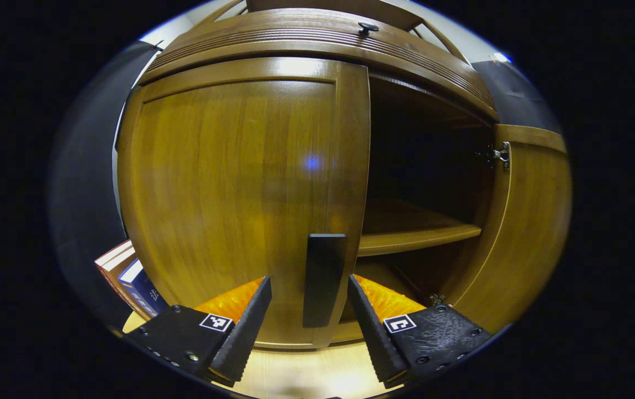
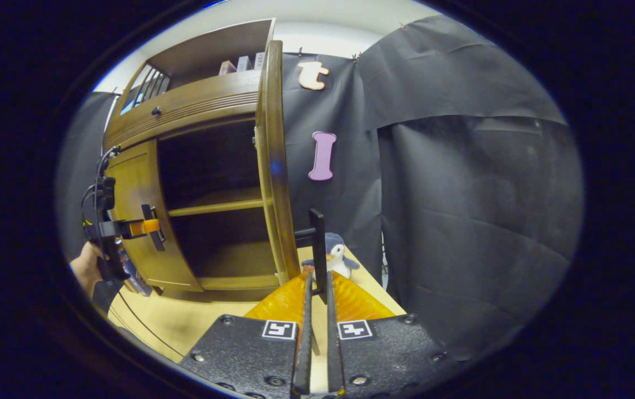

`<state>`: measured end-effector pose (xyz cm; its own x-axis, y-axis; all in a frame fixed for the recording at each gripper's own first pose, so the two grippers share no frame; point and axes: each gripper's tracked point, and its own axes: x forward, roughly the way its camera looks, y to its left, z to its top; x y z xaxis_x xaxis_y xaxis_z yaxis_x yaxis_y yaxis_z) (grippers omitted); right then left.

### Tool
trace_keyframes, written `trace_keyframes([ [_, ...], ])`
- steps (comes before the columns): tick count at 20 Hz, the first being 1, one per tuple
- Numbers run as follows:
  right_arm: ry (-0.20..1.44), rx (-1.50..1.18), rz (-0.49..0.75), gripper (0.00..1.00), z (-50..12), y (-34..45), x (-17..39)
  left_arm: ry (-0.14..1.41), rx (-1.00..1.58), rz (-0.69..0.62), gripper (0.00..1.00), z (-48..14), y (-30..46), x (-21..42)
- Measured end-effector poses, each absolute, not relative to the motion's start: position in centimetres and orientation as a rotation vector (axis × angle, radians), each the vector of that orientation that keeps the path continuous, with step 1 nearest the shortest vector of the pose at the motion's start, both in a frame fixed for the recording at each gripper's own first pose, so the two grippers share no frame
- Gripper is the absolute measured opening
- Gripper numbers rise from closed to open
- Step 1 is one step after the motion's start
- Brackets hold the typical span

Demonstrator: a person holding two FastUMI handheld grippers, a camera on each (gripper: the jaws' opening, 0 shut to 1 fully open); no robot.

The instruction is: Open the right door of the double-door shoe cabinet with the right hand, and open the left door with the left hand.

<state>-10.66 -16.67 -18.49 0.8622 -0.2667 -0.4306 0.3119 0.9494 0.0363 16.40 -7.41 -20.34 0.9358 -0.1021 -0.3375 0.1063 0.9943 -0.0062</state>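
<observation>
Left claw (image 1: 309, 310) level, facing the shoe cabinet (image 1: 317, 50) front-on, fingers spread wide on either side of the left door's handle (image 1: 324, 280), not touching it: released. Left door (image 1: 240, 194) shut or nearly so; dark vertical bar handle near its inner edge. Right door (image 1: 522, 233) swung wide open, hinge (image 1: 499, 155) visible on its inside edge. Inside the cabinet: one shelf (image 1: 417, 235), dark space above and below. One small knob (image 1: 368, 26) on the drawer front above the doors. Two books (image 1: 129, 274) propped beside the cabinet's left side on the desk (image 1: 306, 371). In the right gripper view: right claw (image 2: 317, 288) pointing up along the open right door's edge, fingers nearly together around the right door's handle (image 2: 317, 252), a dark vertical bar standing off the door on a short post; looks clenched on the handle, contact on both sides not fully clear. Same view: left claw off to the left at the left door's handle, held by one hand (image 2: 87, 269), cable trailing across the desk. One penguin plush (image 2: 335, 256) on the desk just behind the right door's handle. Cabinet count: one cabinet, two doors, two handles.
</observation>
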Motion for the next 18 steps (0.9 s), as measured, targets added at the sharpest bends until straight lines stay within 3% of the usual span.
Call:
trace_keyframes([
  [1,0.432,0.108,-0.308,0.17,-18.1,-16.6,-10.8,0.345,0.021,-0.099,0.84,-20.6,-7.2,16.7],
  [2,0.426,0.11,-0.312,0.21,-17.7,-16.7,-11.0,0.35,0.024,-0.097,0.96,-20.8,-7.2,17.1],
  [3,0.421,0.114,-0.312,0.23,-17.4,-16.7,-11.3,0.357,0.021,-0.089,0.7,-21.1,-7.2,17.5],
  [4,0.419,0.122,-0.301,0.3,-17.1,-16.4,-11.4,0.365,0.013,-0.089,0.68,-21.3,-7.3,17.6],
  [6,0.428,0.136,-0.278,0.35,-17.1,-15.5,-11.7,0.367,0.003,-0.095,0.65,-21.4,-7.4,18.0],
  [7,0.426,0.136,-0.269,0.39,-16.8,-15.1,-11.9,0.367,0.002,-0.101,0.74,-21.4,-7.7,17.9],
  [8,0.422,0.133,-0.264,0.42,-16.6,-14.7,-12.0,0.367,0.008,-0.103,0.69,-21.5,-7.7,18.0],
  [9,0.422,0.128,-0.259,0.42,-16.5,-14.4,-12.1,0.368,0.014,-0.106,0.71,-21.5,-7.8,18.0],
  [12,0.429,0.115,-0.241,0.48,-16.9,-13.3,-12.6,0.378,0.006,-0.131,0.34,-21.4,-8.6,17.8],
  [18,0.43,0.101,-0.203,0.47,-17.0,-11.8,-12.7,0.4,-0.002,-0.099,0.27,-21.5,-8.2,17.4],
])
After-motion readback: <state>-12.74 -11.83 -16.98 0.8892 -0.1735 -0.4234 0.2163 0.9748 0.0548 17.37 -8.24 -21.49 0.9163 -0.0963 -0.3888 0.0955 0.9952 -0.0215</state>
